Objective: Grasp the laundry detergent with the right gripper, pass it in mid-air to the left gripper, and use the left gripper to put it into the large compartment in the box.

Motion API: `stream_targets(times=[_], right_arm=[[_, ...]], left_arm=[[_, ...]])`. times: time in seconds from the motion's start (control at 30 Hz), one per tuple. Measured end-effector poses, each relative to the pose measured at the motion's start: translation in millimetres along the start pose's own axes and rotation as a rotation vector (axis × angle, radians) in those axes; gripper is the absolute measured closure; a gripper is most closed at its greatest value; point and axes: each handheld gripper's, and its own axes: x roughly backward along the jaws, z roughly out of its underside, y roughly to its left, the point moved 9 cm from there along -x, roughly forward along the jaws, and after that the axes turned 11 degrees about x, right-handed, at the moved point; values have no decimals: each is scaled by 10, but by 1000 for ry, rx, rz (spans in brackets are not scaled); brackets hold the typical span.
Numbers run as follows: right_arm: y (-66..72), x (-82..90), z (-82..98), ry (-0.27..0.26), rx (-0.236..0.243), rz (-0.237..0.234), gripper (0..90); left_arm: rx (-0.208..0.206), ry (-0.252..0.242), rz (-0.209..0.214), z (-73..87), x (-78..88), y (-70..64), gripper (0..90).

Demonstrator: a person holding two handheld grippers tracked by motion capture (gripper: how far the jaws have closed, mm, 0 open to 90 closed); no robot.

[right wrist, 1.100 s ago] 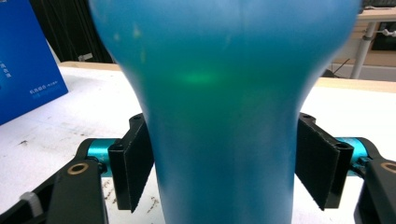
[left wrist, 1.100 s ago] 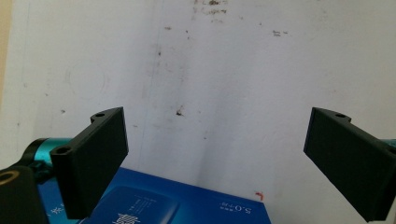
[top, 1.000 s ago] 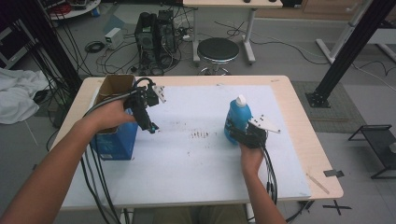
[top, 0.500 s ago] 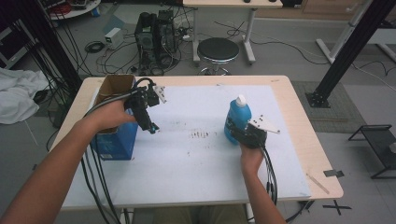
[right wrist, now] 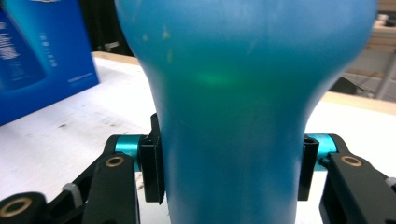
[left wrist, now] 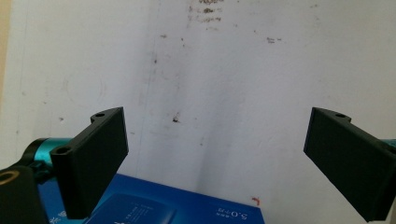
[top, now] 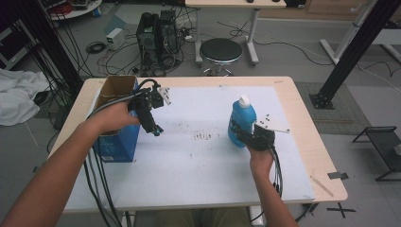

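Two grippers work over the table [top: 293, 156]. Right gripper [top: 243, 134] has just closed its jaws on the upright blue bottle [top: 241, 119] near the right edge. Left gripper [top: 154, 127] hangs wide open, holding nothing, beside the box [top: 117, 137] at the left edge.

A box [top: 115, 125] is placed at the 9 o'clock side of the table [top: 302, 118], on the mat [top: 198, 165] by which most of the tabletop is covered. A bottle [top: 242, 119] is stood upright on the mat at the 3 o'clock side, well apart from the box. The left gripper [top: 154, 127] is located just beside the box, toward 3 o'clock of it. The right gripper [top: 239, 132] is positioned at the bottle's 6 o'clock side, with the bottle between its jaws. A stool [top: 220, 51] is found beyond the table at 12 o'clock.
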Motion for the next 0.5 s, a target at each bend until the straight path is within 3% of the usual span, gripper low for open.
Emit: stream_targets(times=[0.1, 0.27, 0.33, 0.4, 0.5], right_arm=[[-2, 82, -90, -7, 20, -48, 439], [-28, 210, -201, -29, 42, -89, 441], [-11, 279, -223, -15, 32, -139, 440], [-28, 312, -255, -34, 44, -165, 441], [-8, 392, -305, -47, 69, -242, 440]], left_arm=[[-5, 4, 1, -22, 8, -30, 64], [-2, -5, -4, -54, 45, -74, 64], [4, -9, -3, -74, 69, -90, 64], [5, -14, -5, -100, 103, -105, 64], [-4, -21, -2, -141, 146, -156, 63]])
